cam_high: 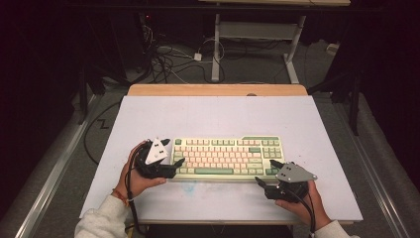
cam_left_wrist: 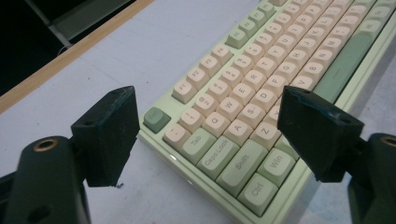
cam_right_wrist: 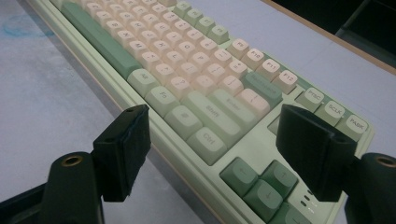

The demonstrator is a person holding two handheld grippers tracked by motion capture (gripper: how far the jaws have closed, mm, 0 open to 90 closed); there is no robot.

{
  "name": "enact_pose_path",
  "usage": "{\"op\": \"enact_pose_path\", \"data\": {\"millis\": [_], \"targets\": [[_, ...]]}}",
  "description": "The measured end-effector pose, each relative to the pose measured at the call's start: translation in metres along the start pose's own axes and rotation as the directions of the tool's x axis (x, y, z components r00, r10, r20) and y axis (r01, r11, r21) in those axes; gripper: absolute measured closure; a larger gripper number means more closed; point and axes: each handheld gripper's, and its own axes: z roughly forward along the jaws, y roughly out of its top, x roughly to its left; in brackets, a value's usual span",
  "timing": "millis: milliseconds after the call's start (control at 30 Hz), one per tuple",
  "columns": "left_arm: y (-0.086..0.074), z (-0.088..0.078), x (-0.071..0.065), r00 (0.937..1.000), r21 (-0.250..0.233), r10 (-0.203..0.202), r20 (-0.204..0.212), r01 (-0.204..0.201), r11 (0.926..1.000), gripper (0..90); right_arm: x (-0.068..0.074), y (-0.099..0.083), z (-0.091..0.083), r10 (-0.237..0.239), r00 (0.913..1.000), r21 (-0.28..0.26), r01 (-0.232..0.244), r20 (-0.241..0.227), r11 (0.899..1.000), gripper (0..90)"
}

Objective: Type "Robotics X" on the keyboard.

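On a white tabletop (cam_high: 218,114) edged at the far side by a strip of bare wood, a pale green keyboard (cam_high: 225,157) with cream and green keys lies square to the person, near the front edge. Cables trail over the dark floor beyond, beside the legs of a second desk. Two hands in light sleeves come in from below, each gripping a black two-jaw tool. At the keyboard's left end sits the left gripper (cam_high: 174,154), its jaws spread wide and straddling the near-left corner; from the left gripper view one jaw hangs over the bare table just off the keyboard's edge while the other hangs over the bottom key rows, pressing on nothing. At the opposite end the right gripper (cam_high: 267,172) is likewise parted, one jaw off the front edge, the other above the arrow-key corner (cam_right_wrist: 261,184), with nothing clamped between them.
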Motion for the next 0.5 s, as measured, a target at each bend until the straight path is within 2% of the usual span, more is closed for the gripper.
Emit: {"op": "enact_pose_path", "data": {"millis": [67, 267, 333, 433, 500], "targets": [[-0.004, -0.002, -0.002, 0.9999, 0.003, 0.006, -0.014, -0.006, 1.0000, 18.3, 0.000, 0.000, 0.000, 0.002, 1.0000, -0.001, -0.002, 0.000, 1.000, 26.5], [-0.018, -0.008, -0.004, 0.9996, 0.011, -0.009, -0.026, 0.009, 0.9999, 18.2, 0.000, 0.000, 0.000, 0.001, 1.0000, -0.001, -0.001, 0.000, 1.000, 26.5], [-0.022, -0.009, -0.005, 0.9993, 0.028, -0.011, -0.035, 0.012, 0.9995, 18.2, 0.000, 0.000, 0.000, 0.001, 1.0000, -0.002, -0.001, 0.000, 1.000, 26.5], [-0.028, -0.011, -0.008, 0.9994, 0.043, -0.017, -0.029, 0.019, 0.9989, 18.7, 0.000, 0.000, 0.000, 0.002, 1.0000, -0.002, -0.002, -0.001, 1.000, 26.5], [-0.031, -0.013, -0.008, 0.9997, 0.046, -0.025, -0.008, 0.025, 0.9986, 18.8, 0.000, 0.000, 0.000, 0.002, 1.0000, -0.002, -0.002, 0.000, 1.000, 26.5]]}}
